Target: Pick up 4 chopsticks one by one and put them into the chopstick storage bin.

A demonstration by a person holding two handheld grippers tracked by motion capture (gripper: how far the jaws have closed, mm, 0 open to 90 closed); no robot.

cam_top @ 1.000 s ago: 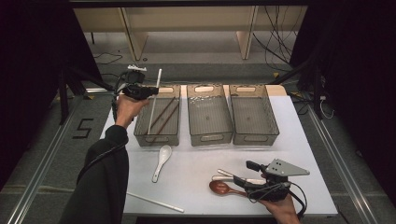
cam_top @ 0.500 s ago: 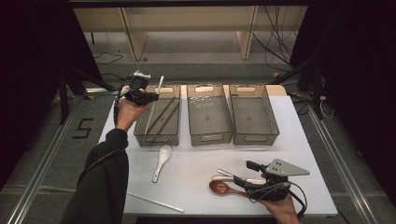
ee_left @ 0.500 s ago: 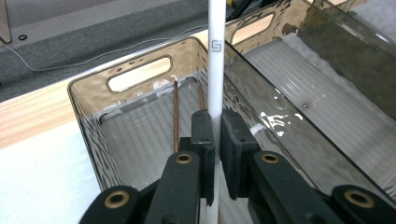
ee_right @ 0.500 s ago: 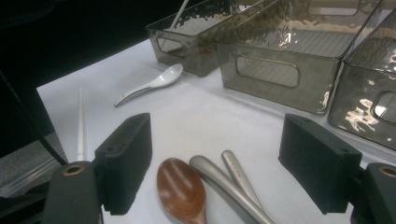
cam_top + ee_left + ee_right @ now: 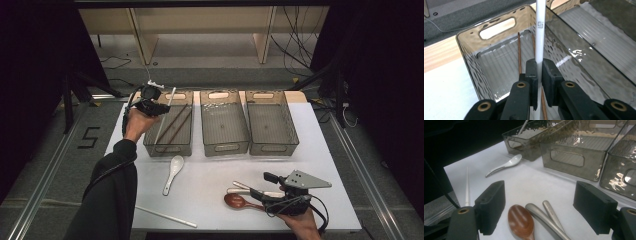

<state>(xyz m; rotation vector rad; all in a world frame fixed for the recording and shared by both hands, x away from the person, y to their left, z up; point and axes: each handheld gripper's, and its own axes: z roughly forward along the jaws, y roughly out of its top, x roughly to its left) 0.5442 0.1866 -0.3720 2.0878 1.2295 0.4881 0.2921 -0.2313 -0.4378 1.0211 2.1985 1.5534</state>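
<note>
Left tongs [image 5: 538, 82] pinch white chopstick [image 5: 539, 30] over bin [image 5: 150, 145] at tabletop's far-left corner | light, stiff, slick: likely best gripped mid-shaft | right tongs [image 5: 539, 207] wide over spoons [image 5: 521, 222]

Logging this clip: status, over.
Left gripper shut on white chopstick, over left bin. Right gripper open above brown spoon. Nothing blocking.
</note>
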